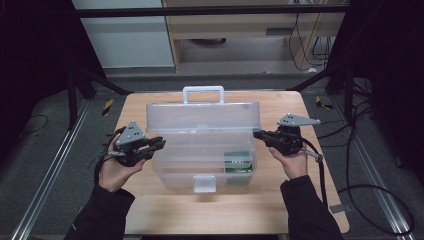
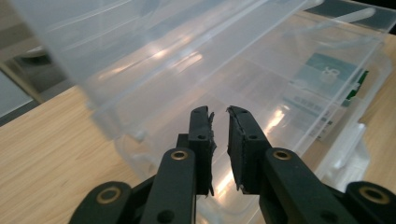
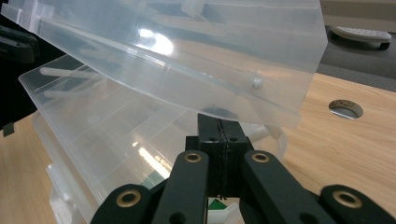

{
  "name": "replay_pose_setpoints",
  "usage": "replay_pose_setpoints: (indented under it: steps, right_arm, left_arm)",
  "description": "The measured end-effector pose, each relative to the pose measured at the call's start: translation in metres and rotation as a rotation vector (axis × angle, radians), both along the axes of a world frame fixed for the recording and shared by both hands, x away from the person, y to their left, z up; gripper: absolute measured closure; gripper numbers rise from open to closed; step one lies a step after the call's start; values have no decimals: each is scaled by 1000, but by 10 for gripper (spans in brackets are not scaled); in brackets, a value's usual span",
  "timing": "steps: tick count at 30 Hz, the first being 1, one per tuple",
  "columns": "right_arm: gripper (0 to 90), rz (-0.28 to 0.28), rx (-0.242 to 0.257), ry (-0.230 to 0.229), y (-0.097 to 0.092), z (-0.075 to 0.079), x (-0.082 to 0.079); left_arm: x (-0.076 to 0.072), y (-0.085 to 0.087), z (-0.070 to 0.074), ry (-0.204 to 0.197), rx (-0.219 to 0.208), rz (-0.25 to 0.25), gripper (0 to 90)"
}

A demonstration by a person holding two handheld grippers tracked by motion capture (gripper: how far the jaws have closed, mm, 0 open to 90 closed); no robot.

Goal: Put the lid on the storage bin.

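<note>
One box, two grippers, one surface.

A single clear plastic box (image 1: 202,145) with one raised lid (image 1: 202,116), one handle (image 1: 203,93) at 12 o'clock and one front latch (image 1: 204,183) at 6 o'clock; one green-and-white card (image 1: 237,162) inside; one left gripper (image 1: 161,142) at 9 o'clock, one right gripper (image 1: 256,134) at 3 o'clock; one wooden surface (image 1: 170,205).

I see the clear plastic storage box (image 1: 202,150) mid-table, its lid (image 1: 202,116) raised upright at the back — white handle (image 1: 203,93) on top, front latch (image 1: 204,183) hanging loose, a green-and-white packet (image 1: 238,162) inside.
</note>
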State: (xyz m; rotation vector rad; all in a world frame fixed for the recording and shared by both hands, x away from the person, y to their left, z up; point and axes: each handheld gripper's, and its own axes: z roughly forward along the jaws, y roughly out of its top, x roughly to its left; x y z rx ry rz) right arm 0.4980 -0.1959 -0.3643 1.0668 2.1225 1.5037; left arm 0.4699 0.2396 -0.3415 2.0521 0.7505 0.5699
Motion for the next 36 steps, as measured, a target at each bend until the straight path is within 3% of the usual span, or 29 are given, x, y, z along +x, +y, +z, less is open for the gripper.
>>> replay_pose_setpoints:
  steps: [6,16,25,27,36]
  right_arm:
    - [900,2,-9,9,0,-1,-1]
    - [900,10,-41,22,1,-3,-5]
    - [900,18,-77,37,1,-5,-11]
    - [900,11,-105,42,-2,-7,-14]
    - [900,11,-130,72,-7,-16,-20]
  left_arm:
    - [3,11,-3,9,-1,58,851]
    - [8,19,-9,25,-8,91,891]
    - [8,21,-15,48,6,95,893]
    - [9,23,-20,59,14,96,891]
    - [12,28,-32,93,33,105,879]
